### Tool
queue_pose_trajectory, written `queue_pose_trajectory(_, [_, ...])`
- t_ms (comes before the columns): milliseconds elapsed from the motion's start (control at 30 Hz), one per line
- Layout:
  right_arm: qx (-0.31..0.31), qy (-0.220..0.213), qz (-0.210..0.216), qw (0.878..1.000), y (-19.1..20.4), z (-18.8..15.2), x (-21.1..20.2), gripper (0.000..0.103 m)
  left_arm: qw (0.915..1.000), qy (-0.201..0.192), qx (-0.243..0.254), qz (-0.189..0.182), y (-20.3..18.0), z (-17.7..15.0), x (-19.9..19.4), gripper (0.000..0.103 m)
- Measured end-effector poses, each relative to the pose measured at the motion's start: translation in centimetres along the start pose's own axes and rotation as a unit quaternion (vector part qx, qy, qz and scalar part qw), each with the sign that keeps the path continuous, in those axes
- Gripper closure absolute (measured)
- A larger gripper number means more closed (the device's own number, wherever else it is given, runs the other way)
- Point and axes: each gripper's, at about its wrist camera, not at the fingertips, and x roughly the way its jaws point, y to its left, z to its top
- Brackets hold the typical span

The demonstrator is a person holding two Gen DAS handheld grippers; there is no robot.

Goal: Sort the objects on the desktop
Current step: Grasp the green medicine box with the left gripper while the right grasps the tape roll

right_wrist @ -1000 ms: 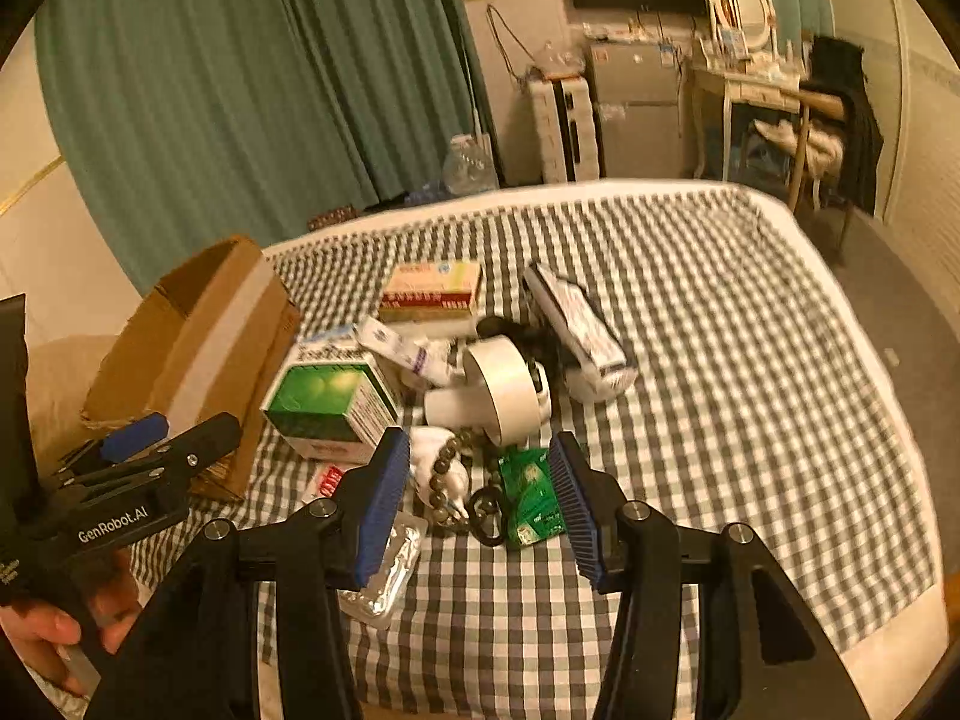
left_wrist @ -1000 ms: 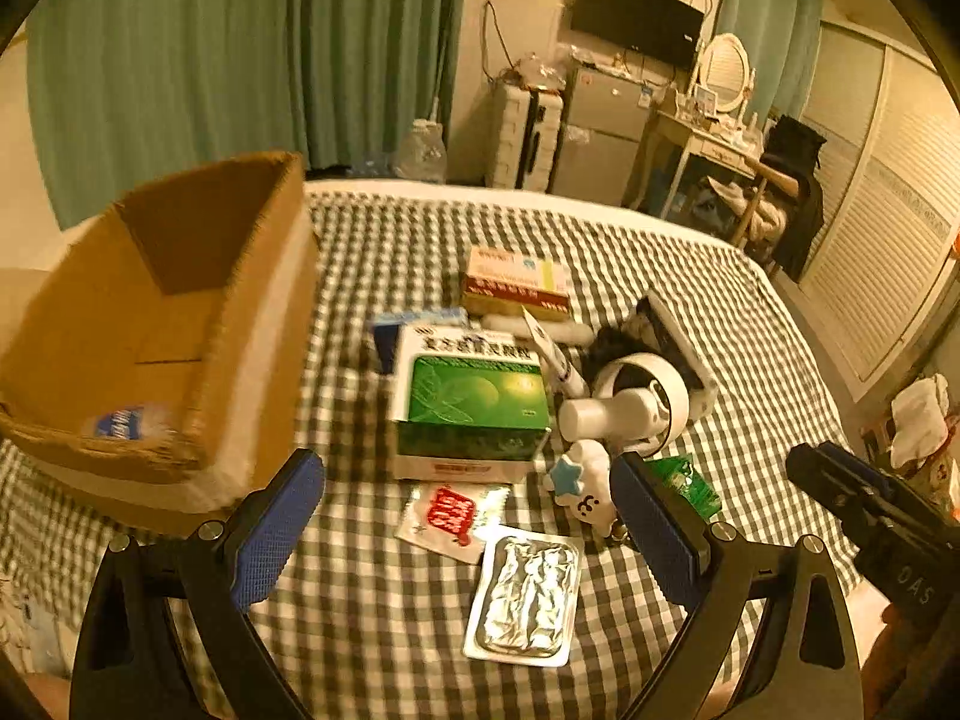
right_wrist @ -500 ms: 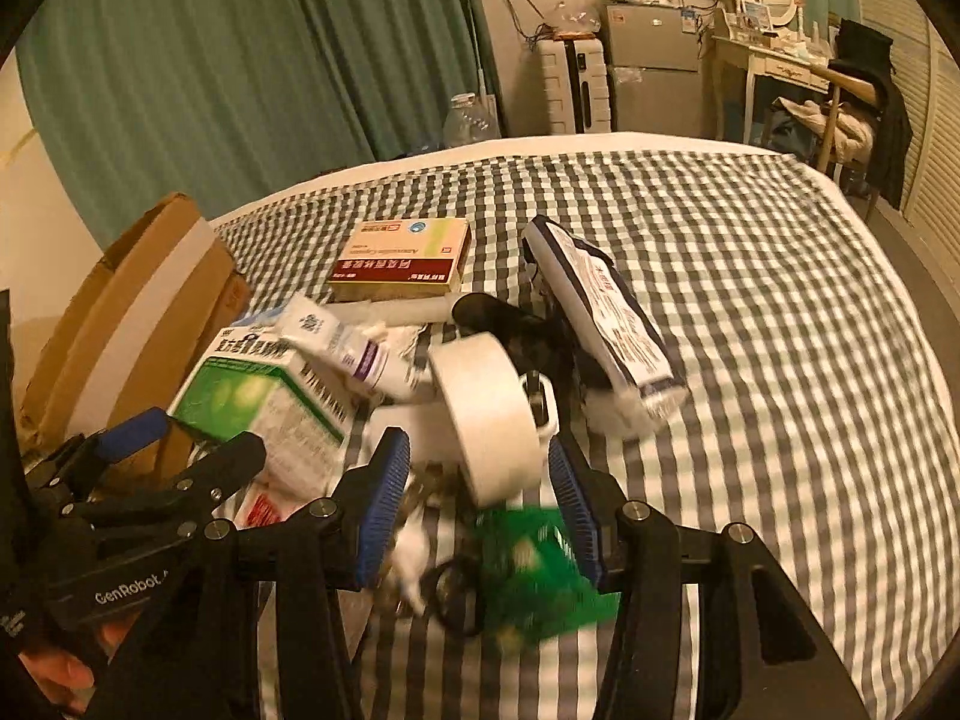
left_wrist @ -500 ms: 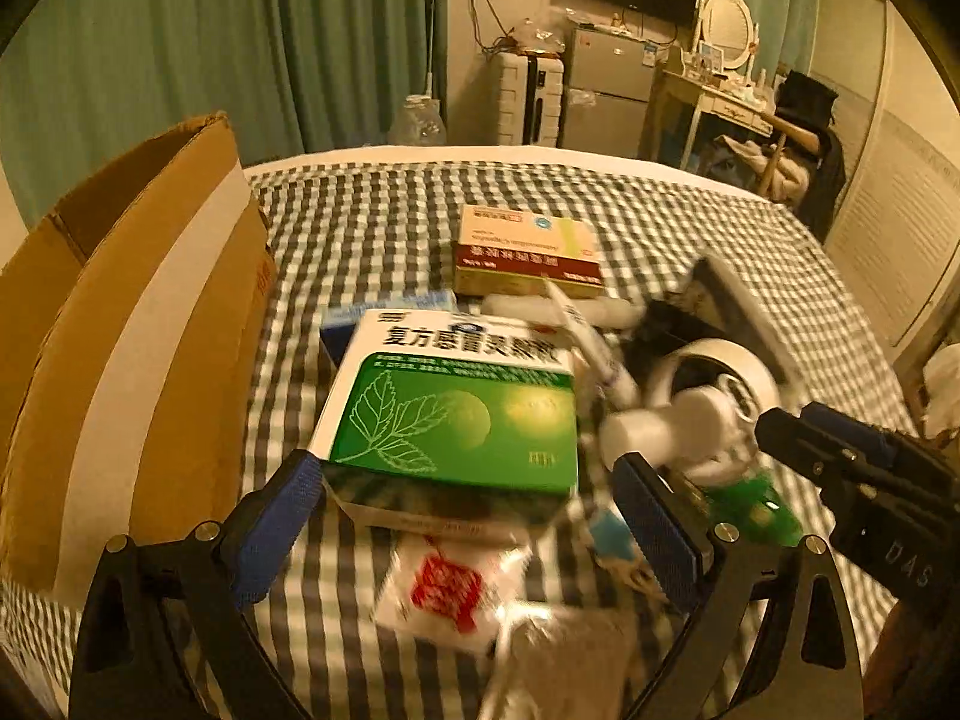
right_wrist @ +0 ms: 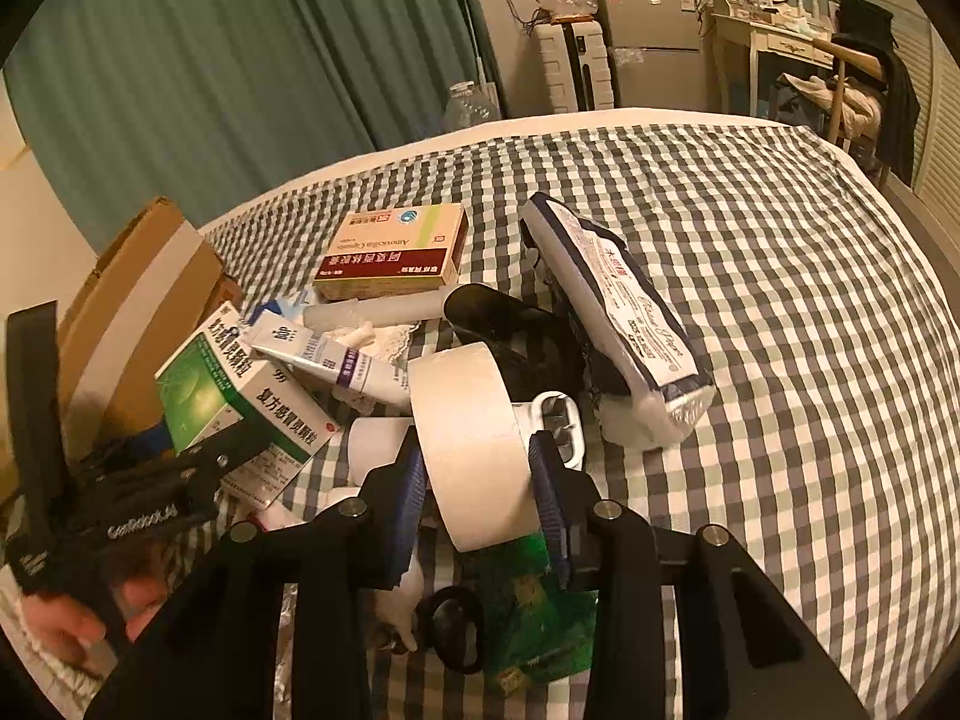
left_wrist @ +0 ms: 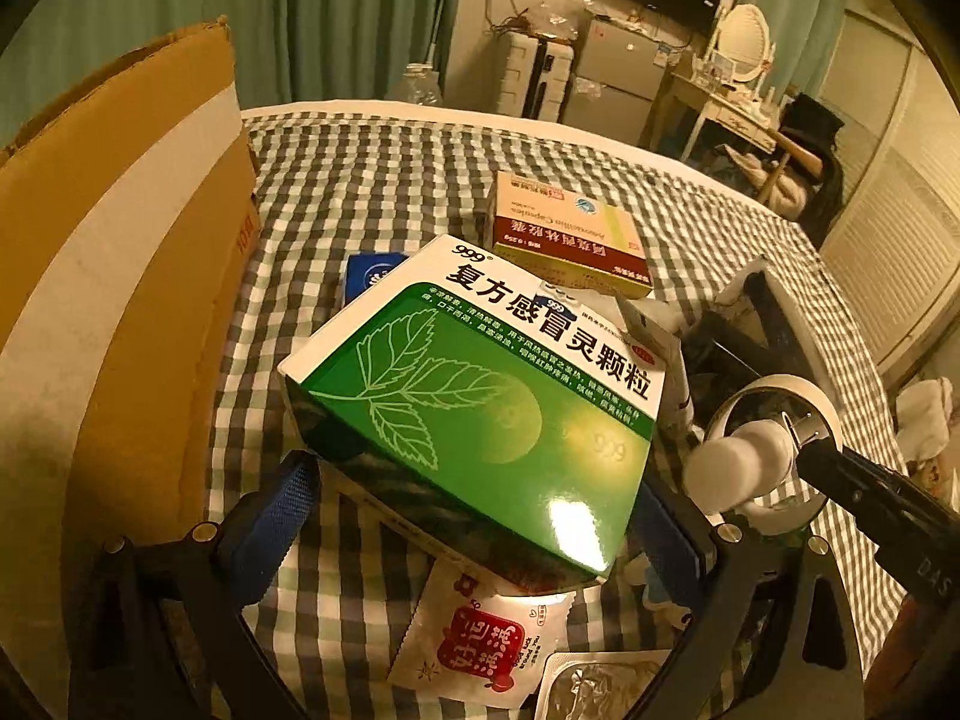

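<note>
Right hand-held gripper (right_wrist: 477, 489): closing around the white tape roll (right_wrist: 471, 468) — roll between the blue pads, left pad close against its side, firm press not certain.
Left hand-held gripper (left_wrist: 480, 516): jaws spread wide, straddling the green medicine box (left_wrist: 480, 402); pads look clear of the box sides.
Cardboard box (left_wrist: 114, 276): standing on the checked bed (right_wrist: 750, 276) at the left, just beside the green box; only its outer wall in view, contents hidden.
Red-and-cream medicine box (right_wrist: 396, 252): flat on the bed behind the pile.
Tube (right_wrist: 327, 354): lying across the green box's far edge.
Tissue pack (right_wrist: 618, 324): tilted, right of the tape roll.
Since a second ago: both grippers lower and closer to the pile — cardboard box interior, then visible with a blue-labelled item inside, now out of sight; right jaws narrower.
</note>
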Motion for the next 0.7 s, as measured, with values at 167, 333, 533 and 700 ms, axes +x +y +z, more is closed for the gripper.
queue_pose_trajectory(167, [0.008, 0.001, 0.005, 1.0, 0.2, -0.4, -0.5, 0.069, 0.9995, -0.005, 0.028, -0.016, -1.6, -0.6, -1.6, 0.002])
queue_pose_trajectory(333, [0.012, -0.011, -0.006, 1.0, 0.3, -0.6, -1.6, 0.07, 0.9986, -0.012, 0.05, -0.015, -3.7, -1.4, -3.4, 0.002])
queue_pose_trajectory(533, [0.007, -0.072, -0.034, 0.997, 0.5, 0.1, -4.0, 0.074, 0.9986, 0.0, -0.05, 0.017, -2.2, 0.6, -3.9, 0.002])
queue_pose_trajectory(700, [0.006, -0.119, -0.044, 0.992, 0.4, 0.5, -6.0, 0.075, 0.9917, 0.03, -0.123, 0.025, -1.5, 1.6, -2.6, 0.002])
